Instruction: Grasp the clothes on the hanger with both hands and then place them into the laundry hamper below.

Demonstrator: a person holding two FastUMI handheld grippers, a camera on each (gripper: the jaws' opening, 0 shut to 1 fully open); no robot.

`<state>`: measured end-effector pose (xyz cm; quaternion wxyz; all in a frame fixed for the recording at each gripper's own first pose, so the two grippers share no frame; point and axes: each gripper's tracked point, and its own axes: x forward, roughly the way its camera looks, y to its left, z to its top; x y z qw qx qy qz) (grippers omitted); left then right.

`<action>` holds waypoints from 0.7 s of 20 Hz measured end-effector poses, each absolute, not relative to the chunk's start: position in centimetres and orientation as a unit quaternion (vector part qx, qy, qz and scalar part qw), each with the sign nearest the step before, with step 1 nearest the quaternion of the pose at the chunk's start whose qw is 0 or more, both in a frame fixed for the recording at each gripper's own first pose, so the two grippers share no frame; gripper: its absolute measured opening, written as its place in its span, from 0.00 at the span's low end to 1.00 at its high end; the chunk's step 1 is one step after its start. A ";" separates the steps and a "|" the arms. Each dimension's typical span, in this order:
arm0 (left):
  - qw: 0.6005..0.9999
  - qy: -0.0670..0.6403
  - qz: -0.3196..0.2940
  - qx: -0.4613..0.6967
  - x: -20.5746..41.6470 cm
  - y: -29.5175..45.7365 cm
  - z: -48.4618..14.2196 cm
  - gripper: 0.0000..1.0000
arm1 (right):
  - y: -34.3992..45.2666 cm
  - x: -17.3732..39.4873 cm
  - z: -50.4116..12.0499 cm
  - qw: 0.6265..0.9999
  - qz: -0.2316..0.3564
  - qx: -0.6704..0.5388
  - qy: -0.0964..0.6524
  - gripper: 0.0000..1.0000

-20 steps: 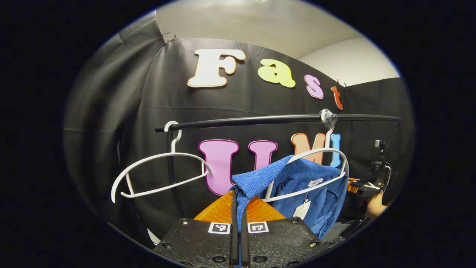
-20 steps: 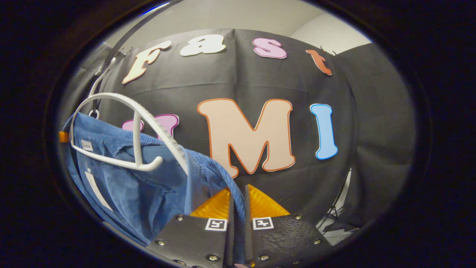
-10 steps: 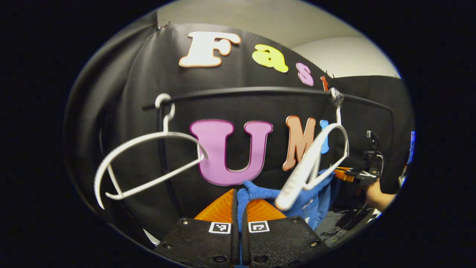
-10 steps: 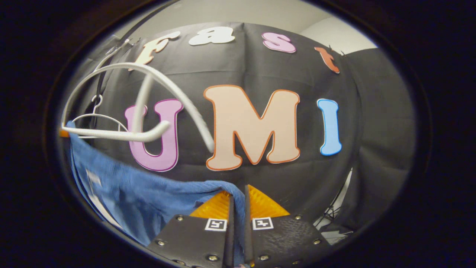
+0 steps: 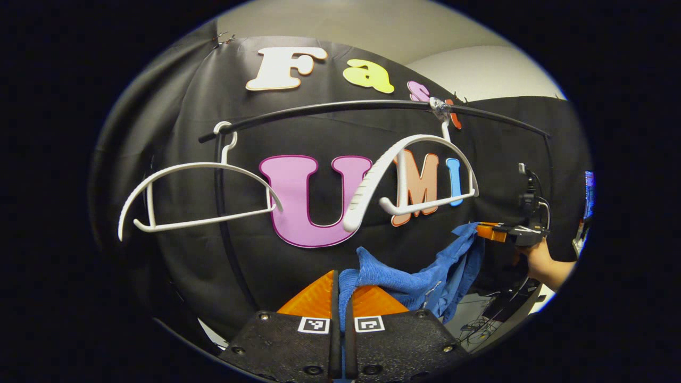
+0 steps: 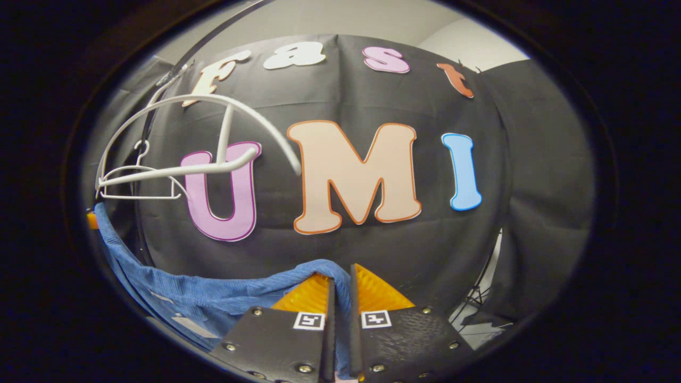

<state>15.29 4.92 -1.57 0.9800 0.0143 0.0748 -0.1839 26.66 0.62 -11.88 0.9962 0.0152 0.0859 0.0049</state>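
A blue corduroy garment (image 5: 420,274) hangs stretched between my two grippers, free of its hanger. My left gripper (image 5: 341,298) is shut on one end of it at the bottom of the left gripper view. The right gripper (image 5: 492,232), held by a hand (image 5: 540,263), pinches the other end farther right. In the right gripper view my right gripper (image 6: 340,298) is shut on the blue garment (image 6: 213,298), which trails off to the lower left. The bare white hanger (image 5: 412,175) that carried it swings on the black rail (image 5: 340,109). The hamper is out of sight.
A second bare white hanger (image 5: 197,194) hangs at the rail's left end, also seen small as the far hanger (image 6: 141,183) in the right gripper view. The near white hanger (image 6: 202,141) hangs above the garment there. A black upright pole (image 5: 223,229) supports the rail.
The garment has come fully off the right hanger and dropped lower between both grippers. The freed hanger has swung back up and left on the rail.
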 end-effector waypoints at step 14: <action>0.970 0.071 -0.233 -0.027 9.8 -3.7 0.2 0.03 | 1.9 17.5 -0.5 0.998 0.051 -0.025 0.026 0.11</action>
